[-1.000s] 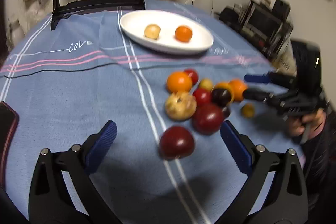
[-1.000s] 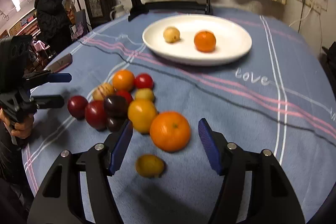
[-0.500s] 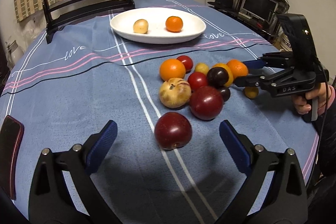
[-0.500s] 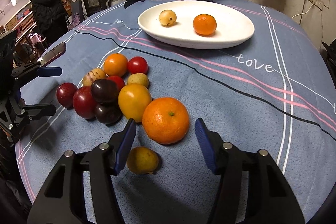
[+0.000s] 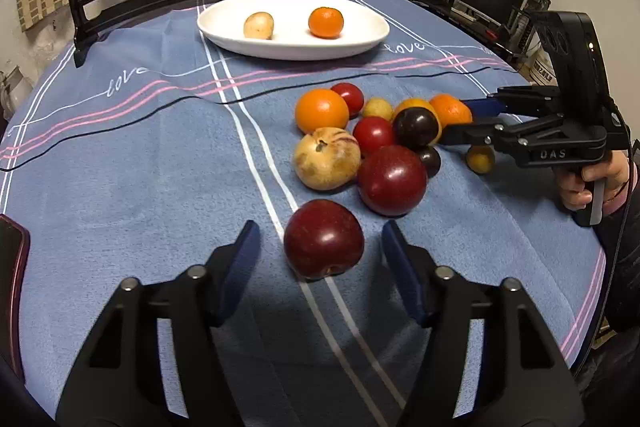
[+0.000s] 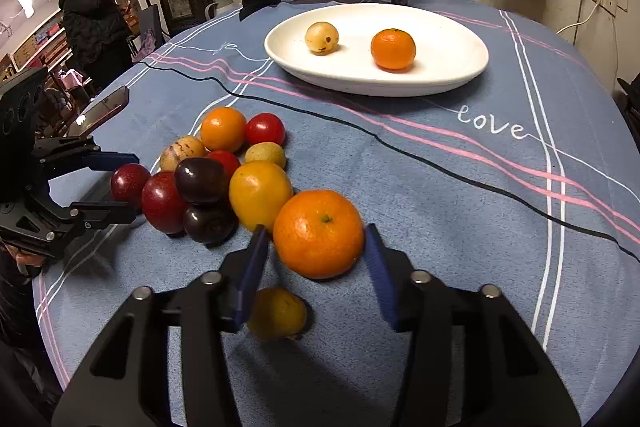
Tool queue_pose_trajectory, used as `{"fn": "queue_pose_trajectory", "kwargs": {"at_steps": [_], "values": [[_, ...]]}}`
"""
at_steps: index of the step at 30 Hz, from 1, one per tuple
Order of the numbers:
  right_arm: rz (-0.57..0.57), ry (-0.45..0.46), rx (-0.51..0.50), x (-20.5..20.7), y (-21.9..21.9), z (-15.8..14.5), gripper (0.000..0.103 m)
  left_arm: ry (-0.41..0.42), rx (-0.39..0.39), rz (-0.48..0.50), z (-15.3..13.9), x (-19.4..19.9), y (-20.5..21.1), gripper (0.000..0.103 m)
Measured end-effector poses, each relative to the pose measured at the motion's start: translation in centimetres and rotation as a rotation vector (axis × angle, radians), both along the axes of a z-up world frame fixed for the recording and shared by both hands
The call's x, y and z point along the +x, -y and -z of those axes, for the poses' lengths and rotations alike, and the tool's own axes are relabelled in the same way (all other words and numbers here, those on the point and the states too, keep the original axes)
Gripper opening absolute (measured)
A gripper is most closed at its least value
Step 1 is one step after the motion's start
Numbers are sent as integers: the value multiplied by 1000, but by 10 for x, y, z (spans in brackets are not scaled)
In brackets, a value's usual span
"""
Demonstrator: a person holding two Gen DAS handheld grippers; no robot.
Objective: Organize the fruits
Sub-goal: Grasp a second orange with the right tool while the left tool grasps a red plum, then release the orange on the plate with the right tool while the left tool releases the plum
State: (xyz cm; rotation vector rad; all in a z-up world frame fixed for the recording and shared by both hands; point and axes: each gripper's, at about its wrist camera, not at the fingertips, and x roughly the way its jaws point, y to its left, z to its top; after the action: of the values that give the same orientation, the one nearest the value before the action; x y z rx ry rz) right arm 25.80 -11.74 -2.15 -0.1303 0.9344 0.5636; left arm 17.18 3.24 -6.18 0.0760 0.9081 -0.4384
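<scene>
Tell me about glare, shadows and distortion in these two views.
Left wrist: sharp, glare spots on the red plum, gripper shadow darkening the tablecloth below it, fisheye-bent edges. Right wrist: sharp, sheen on the orange, small yellow fruit in shadow, black corners.

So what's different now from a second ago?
Both grippers moved in and narrowed: the left gripper now brackets the dark red plum, and the right gripper closes around the big orange. Neither fruit is lifted. The plate holds the same two fruits.

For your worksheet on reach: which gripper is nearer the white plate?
Neither clearly: both sit well short of the plate. The left gripper brackets a red plum; the right gripper brackets an orange beside the pile.
</scene>
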Motion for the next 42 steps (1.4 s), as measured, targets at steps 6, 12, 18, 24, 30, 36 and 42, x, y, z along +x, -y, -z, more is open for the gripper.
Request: {"fn": "queue_pose_trajectory", "kwargs": {"at_steps": [6,12,18,24,30,36,42], "values": [[13,-1,5,0,3,-1,44,-40,-20,3,5,5,-2,42],[48,-3,32,2,12,-4,44,-43,-24,4,6,6,-1,40],[97,-4,95,5,26,-8,44,-36,-40,-14,4,5,-6,40],[201,72,213,16,45,-24,44,22,-117,-57,-21,14,-18,40],[269,168,274,61,33,-45,45,166,-78,-118,-78,81,12,40],[314,130,292,115,22,-30,45,99,-54,-134,-64,159,51,40],[293,124,204,134,14,-21,44,31,6,-124,-40,192,66,40]]}}
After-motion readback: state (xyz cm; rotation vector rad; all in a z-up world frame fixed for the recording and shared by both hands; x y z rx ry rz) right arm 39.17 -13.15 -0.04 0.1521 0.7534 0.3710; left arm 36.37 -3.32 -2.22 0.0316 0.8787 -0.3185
